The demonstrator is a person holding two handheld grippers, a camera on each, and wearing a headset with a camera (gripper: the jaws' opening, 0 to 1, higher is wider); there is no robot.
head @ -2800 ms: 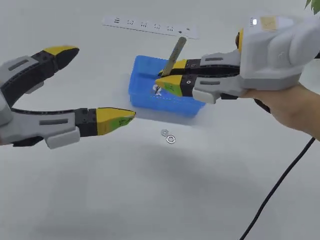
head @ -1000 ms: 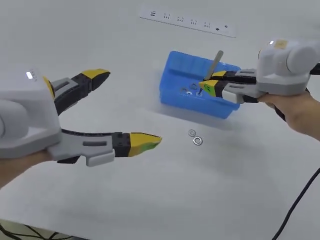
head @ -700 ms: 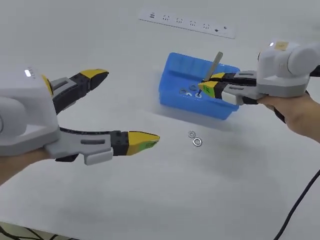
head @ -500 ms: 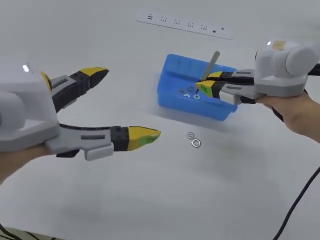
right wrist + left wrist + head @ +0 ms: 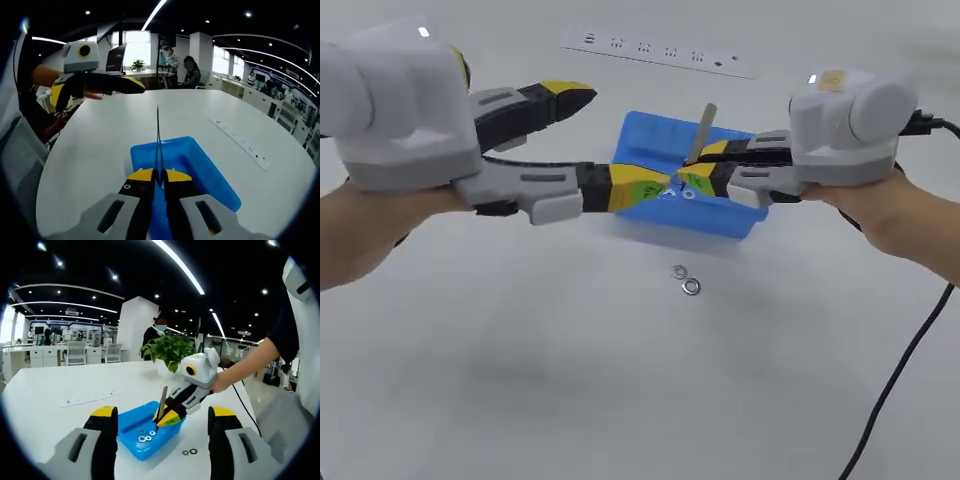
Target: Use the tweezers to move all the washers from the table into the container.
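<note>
You're gripping tweezers (image 5: 703,128) in right tool (image 5: 692,172) over container (image 5: 730,215); left tool (image 5: 620,140) hanging open, empty. It's crowding tweezers: bump risking slip. Two washers (image 5: 685,280) lying on table (image 5: 520,380).

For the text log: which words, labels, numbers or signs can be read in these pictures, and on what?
No text can be read.
Markings on the power strip: too small to read.
Green patch on a yellow jaw tip of the left gripper: blurred.
</note>
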